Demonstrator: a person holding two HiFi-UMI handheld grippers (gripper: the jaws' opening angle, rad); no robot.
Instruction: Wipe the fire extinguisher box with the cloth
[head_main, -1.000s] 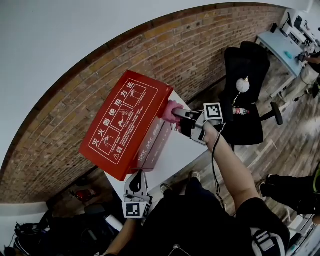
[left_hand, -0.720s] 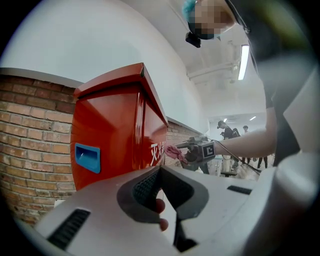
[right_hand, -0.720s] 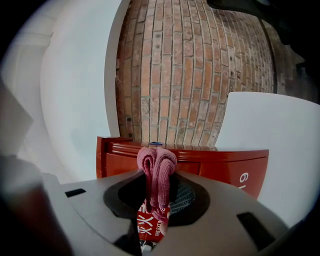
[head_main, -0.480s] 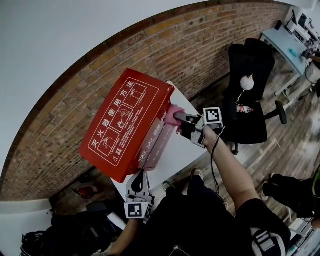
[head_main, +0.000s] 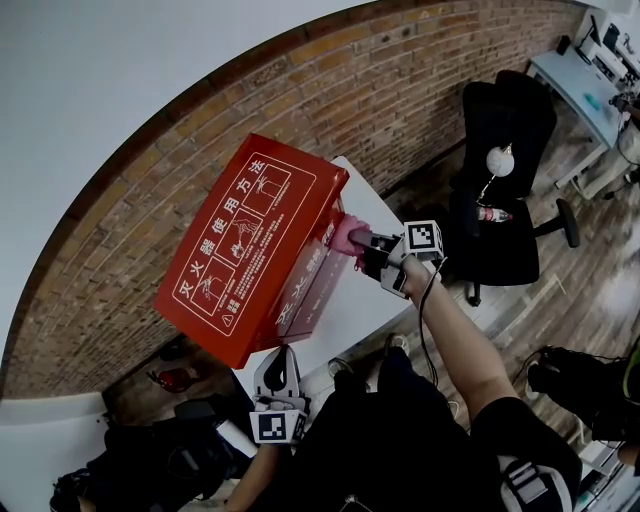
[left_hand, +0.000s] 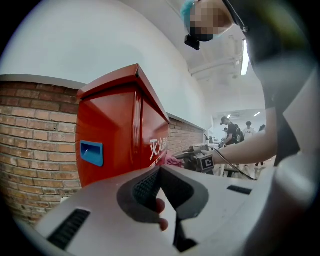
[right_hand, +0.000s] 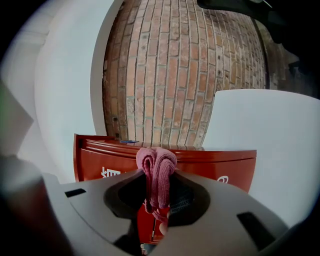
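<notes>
A red fire extinguisher box with white print on its lid stands on a white table against a brick wall. My right gripper is shut on a folded pink cloth, which touches the box's right end near the top edge. In the right gripper view the pink cloth bulges out between the jaws, with the box just behind it. My left gripper hangs below the box's near corner, shut and holding nothing. In the left gripper view the box shows a blue handle.
A black office chair stands to the right of the table, with a bottle on its seat. A brick wall runs behind the box. Desks and people are at the far right. Dark bags lie on the floor at the lower left.
The right gripper has shifted slightly along the box's right end with the cloth. The left gripper has stayed below the box.
</notes>
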